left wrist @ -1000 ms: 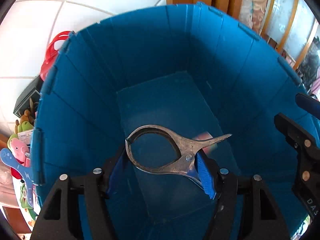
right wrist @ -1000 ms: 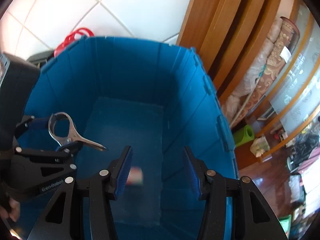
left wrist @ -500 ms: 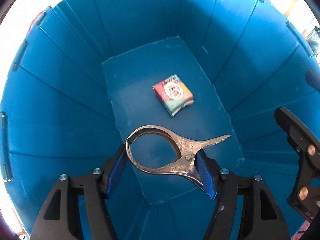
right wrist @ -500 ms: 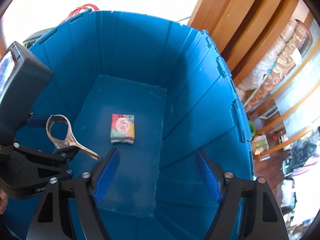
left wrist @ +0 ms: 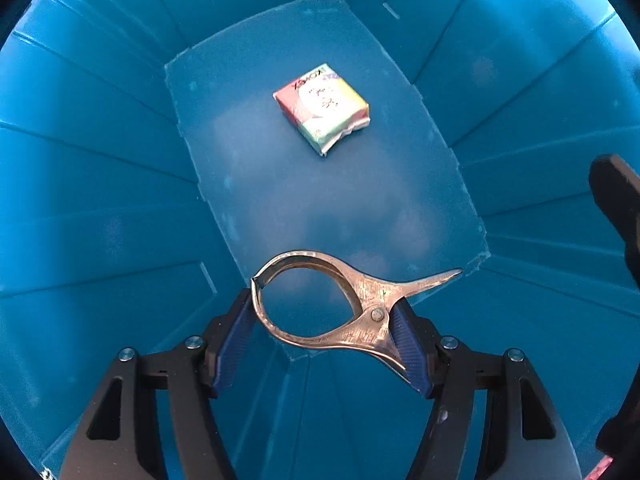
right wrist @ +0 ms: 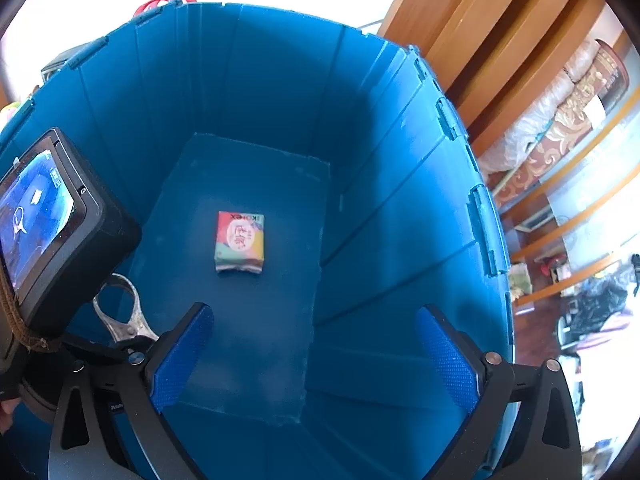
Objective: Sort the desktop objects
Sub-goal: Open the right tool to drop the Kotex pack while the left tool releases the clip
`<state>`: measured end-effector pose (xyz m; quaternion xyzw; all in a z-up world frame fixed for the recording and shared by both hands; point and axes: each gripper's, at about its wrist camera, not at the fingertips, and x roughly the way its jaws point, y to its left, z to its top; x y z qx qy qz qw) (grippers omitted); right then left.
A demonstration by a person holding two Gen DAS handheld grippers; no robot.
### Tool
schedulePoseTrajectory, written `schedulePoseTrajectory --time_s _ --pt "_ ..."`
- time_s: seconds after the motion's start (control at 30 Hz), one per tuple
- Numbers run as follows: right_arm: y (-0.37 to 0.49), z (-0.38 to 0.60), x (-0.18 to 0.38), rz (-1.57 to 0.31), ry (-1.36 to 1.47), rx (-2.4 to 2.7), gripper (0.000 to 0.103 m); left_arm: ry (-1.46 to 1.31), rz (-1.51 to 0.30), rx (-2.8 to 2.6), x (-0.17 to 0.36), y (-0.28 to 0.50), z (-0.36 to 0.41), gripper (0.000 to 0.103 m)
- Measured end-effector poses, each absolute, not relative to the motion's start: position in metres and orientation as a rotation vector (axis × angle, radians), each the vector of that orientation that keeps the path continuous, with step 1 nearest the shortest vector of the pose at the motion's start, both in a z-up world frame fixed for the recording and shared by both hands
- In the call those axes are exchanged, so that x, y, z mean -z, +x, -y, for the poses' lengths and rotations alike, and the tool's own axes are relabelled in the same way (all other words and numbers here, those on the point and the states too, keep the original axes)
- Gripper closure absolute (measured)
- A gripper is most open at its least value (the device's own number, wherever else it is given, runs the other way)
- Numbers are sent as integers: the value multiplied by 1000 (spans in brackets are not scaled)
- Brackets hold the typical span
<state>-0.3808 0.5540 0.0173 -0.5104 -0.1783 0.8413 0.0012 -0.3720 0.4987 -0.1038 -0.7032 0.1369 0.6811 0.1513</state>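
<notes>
My left gripper [left wrist: 324, 336] is shut on a metal spring clamp [left wrist: 344, 308] and holds it inside the blue bin [left wrist: 100, 160], above its floor. The clamp also shows in the right wrist view [right wrist: 124, 316], beside the left gripper's body. A small colourful tissue pack [left wrist: 322, 108] lies on the bin floor; it also shows in the right wrist view [right wrist: 240, 242]. My right gripper [right wrist: 316, 356] is open and empty, over the bin's near part.
The bin's blue walls [right wrist: 400, 200] rise all around. Wooden furniture [right wrist: 500, 40] stands to the right of the bin. A red handle [right wrist: 164, 0] shows behind the far rim.
The tissue pack has dropped onto the bin floor. My right gripper has opened wider. My left gripper has gone deeper into the bin with the clamp.
</notes>
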Motion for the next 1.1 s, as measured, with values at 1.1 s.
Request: schedulePoseTrajectory --time_s 1.1 --pt "-369 -558 -31 535 -1559 -2682 0 -1694 -345 -2253 31 -352 -478 32"
